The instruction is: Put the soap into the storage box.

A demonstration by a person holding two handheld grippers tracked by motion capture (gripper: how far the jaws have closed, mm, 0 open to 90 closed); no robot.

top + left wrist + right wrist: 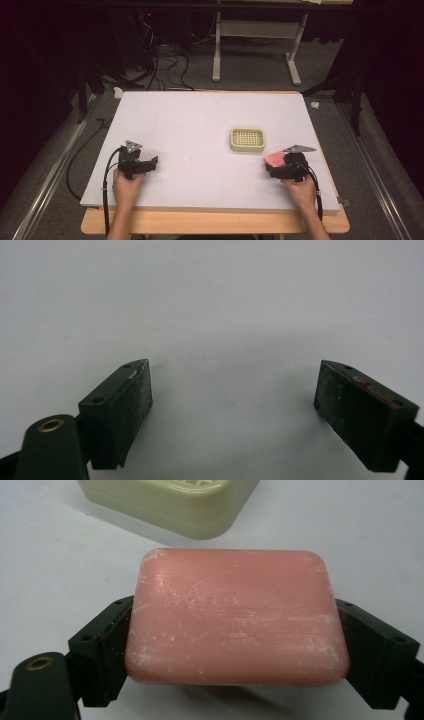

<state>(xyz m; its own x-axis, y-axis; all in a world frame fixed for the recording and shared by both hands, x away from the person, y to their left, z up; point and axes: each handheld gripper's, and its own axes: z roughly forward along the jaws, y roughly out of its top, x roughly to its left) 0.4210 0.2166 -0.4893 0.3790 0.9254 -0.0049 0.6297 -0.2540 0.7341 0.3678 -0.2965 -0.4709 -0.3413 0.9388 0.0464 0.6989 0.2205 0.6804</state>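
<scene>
Pink soap [235,617] clamped in right tool [235,645]; left tool [232,400] wide open

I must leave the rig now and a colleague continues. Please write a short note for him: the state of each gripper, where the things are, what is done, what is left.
Right gripper: shut on the pink soap bar, jaws on its two short sides, near the table's right front.
Left gripper: open, holding nothing, over the bare white table top.
Soap dish: cream, grid-topped, on the table just ahead-left of the soap, nothing in it.
Done: soap gripped.
Left, probably: set the soap in the dish and release.
</scene>
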